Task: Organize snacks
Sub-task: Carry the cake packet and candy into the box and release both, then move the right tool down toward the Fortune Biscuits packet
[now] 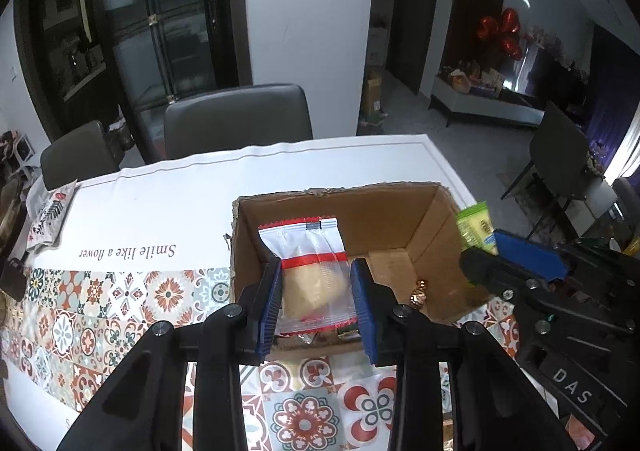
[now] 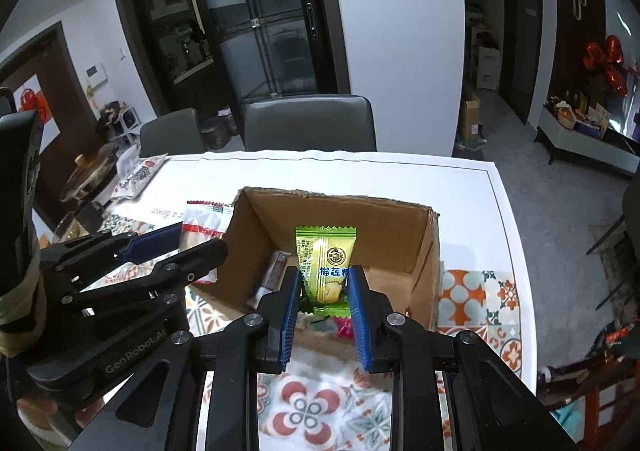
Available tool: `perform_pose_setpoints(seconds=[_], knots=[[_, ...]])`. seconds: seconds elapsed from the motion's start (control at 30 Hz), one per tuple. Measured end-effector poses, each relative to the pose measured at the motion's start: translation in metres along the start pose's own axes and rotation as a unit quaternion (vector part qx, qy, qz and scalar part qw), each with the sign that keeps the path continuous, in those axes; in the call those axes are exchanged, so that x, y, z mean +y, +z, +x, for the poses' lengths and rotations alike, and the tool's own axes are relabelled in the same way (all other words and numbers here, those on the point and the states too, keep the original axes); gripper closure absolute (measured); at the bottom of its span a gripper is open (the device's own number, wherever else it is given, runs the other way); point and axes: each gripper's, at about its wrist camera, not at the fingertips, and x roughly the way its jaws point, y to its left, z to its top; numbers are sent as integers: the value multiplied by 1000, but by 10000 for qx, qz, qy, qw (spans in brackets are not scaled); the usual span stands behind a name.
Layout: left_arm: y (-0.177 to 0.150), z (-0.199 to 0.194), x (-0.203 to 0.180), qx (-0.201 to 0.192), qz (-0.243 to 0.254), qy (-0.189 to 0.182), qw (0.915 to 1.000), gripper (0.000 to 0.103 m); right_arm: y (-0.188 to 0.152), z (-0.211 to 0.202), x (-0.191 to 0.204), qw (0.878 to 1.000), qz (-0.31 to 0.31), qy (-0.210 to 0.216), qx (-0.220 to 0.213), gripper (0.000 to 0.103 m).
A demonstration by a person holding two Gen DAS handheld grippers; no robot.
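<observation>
Open brown cardboard box sits mid-counter, bare white cloth beyond its far rim | left tool clamps clear red-striped pastry packet over box | right tool clamps green durian-candy wrapper above box interior

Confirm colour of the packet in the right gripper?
Green packet, blue lettering; clearest in right wrist view.

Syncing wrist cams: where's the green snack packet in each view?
Left wrist: green snack packet at right edge, beyond the cardboard box, held by the right gripper.
Right wrist: centre, between the gripper's fingers, over the box.
Shared landmark: the box.
</observation>
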Motion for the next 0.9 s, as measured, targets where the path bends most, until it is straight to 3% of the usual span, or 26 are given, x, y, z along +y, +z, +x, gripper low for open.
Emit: perform_pose_setpoints(seconds=[0.07,0.13,0.17,0.3,0.7,0.9], knots=[[3,4,2,34,-27,114,9999,62,3,4,-3,10000,30,-89,-34,76],[3,5,5,35,-99,327,9994,49,6,9,-5,9998,46,-193,40,53],[1,3,6,17,-94,348,9993,47,7,10,-7,9996,78,-256,68,51],[-11,-9,5,-70,-60,484,9988,45,0,4,-10,9991,64,-427,11,51],[-67,-68,-11,-721,-65,743,9946,35,-48,-40,-3,9993,93,-286,-236,51],[-99,-79,-20,-737,-21,708,9948,34,-81,-54,0,9995,23,-235,-207,51]])
